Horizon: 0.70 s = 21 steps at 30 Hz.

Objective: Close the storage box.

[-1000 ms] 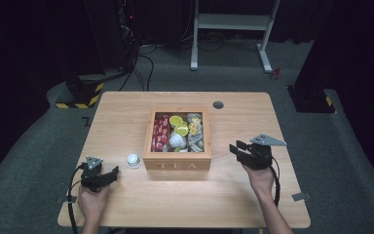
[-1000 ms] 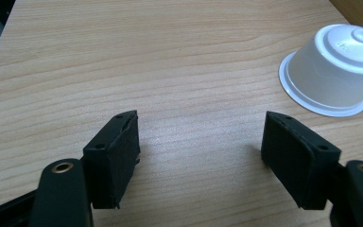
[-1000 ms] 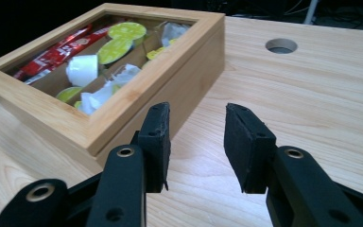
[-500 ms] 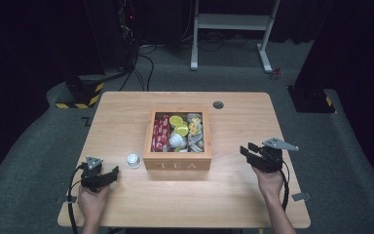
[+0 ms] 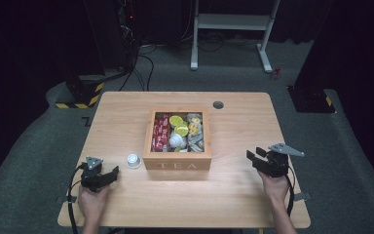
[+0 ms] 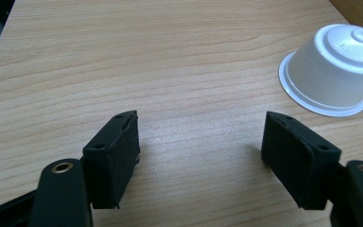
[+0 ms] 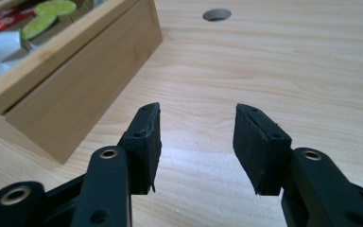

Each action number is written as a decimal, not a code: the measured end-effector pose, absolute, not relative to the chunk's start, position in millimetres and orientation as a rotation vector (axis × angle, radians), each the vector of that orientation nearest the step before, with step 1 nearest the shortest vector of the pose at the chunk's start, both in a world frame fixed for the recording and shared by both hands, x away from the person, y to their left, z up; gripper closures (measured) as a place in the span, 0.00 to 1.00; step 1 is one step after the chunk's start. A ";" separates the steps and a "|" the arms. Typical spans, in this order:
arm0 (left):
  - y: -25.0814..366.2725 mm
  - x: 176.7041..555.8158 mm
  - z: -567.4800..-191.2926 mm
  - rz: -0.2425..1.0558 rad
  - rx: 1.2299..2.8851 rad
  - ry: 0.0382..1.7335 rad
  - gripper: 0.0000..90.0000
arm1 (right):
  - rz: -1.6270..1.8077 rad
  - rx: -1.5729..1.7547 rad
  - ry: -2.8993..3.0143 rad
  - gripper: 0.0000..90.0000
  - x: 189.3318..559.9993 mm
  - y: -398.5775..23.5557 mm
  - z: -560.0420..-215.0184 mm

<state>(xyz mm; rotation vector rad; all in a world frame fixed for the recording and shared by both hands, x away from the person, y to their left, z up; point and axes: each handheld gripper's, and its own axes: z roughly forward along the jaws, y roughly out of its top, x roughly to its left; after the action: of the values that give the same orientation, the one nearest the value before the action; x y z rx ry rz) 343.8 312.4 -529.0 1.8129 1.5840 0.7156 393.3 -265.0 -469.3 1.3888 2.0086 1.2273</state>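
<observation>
Left gripper (image 5: 108, 174): near the worktop (image 5: 233, 195) front-left edge, fingers wide apart, nothing between. White capsule (image 5: 133, 160): upside down on bare wood, just left of the tea box (image 5: 177, 165). Right gripper (image 5: 254, 157): fingers just been opening, nothing between, open wood around, right edge near.

1 white pod (image 5: 133, 160), 1 tea box (image 5: 177, 165), 2 grippers, 1 table (image 5: 233, 190)

A light wooden table (image 5: 233, 195) is seen. A wooden tea box (image 5: 177, 158) is placed at its middle, a white capsule (image 5: 133, 160) just left of it, and a round hole (image 5: 218, 105) at the far side.
</observation>
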 end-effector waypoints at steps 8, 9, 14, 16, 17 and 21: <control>312.4 343.9 -529.1 0.715 1.812 1.584 0.32 | 1.175 1.410 2.014 0.54 393.5 -267.8 -480.2; 312.4 343.8 -529.1 0.715 1.813 1.584 0.32 | 1.169 1.408 2.018 0.54 393.8 -268.2 -481.4; 312.4 343.8 -529.0 0.715 1.813 1.584 0.32 | 1.126 1.415 2.030 0.52 395.8 -267.5 -485.5; 312.4 343.9 -529.0 0.715 1.813 1.584 0.32 | 1.113 1.412 2.036 0.51 397.4 -268.0 -488.0; 312.5 343.9 -529.1 0.715 1.813 1.584 0.32 | 1.103 1.424 2.038 0.51 397.7 -267.4 -489.3; 312.6 344.0 -528.9 0.714 1.817 1.581 0.32 | 1.065 1.427 2.053 0.50 400.4 -266.1 -496.2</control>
<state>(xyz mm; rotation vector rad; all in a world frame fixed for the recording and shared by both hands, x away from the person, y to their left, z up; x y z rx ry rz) 344.0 312.6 -528.9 1.8173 1.5814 0.7141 400.4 -266.1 -496.2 1.4271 2.0526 1.0655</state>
